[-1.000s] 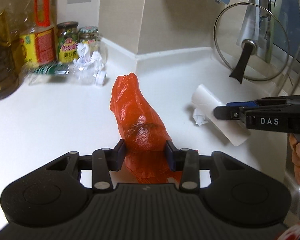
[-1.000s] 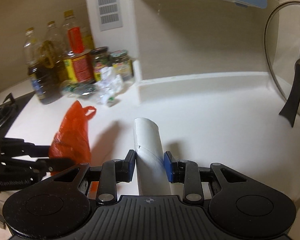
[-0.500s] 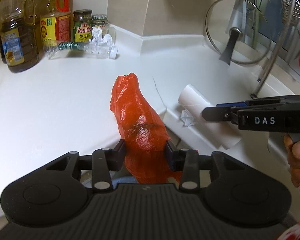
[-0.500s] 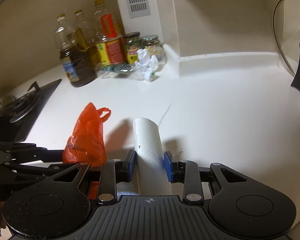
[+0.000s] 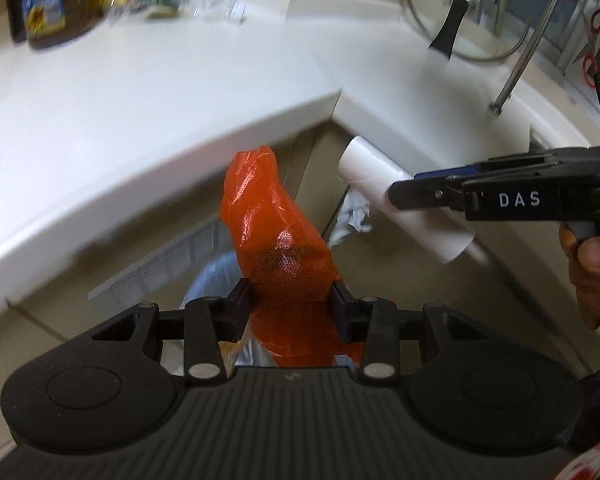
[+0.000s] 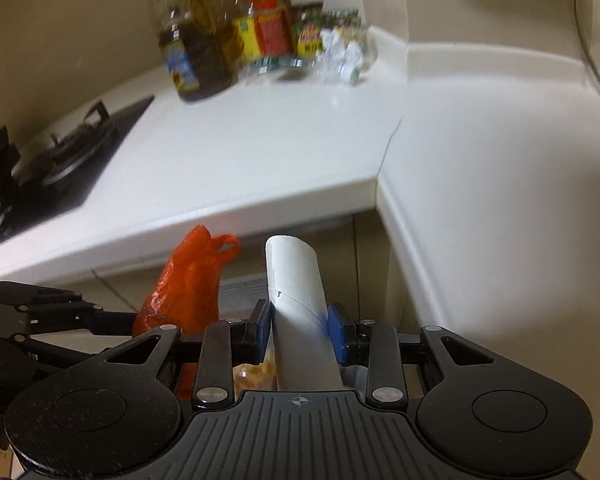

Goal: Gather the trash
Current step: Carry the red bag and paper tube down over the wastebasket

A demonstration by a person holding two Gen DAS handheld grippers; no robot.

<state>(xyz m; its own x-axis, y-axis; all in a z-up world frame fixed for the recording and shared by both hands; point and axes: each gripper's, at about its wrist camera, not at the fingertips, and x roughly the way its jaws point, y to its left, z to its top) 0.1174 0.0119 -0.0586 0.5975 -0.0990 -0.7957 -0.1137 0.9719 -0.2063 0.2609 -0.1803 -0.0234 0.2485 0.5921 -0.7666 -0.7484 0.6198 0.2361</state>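
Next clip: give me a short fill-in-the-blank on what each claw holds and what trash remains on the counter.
1. The left claw grips an ____ plastic bag.
2. The right claw is shut on a white cardboard ____.
3. Both items hang past the counter edge, over a lined ____.
4. Crumpled paper lies beside the ____ at the wall.

Missing words: orange; tube; bin; jars

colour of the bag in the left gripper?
Orange-red plastic bag, translucent; clearest in the left wrist view.
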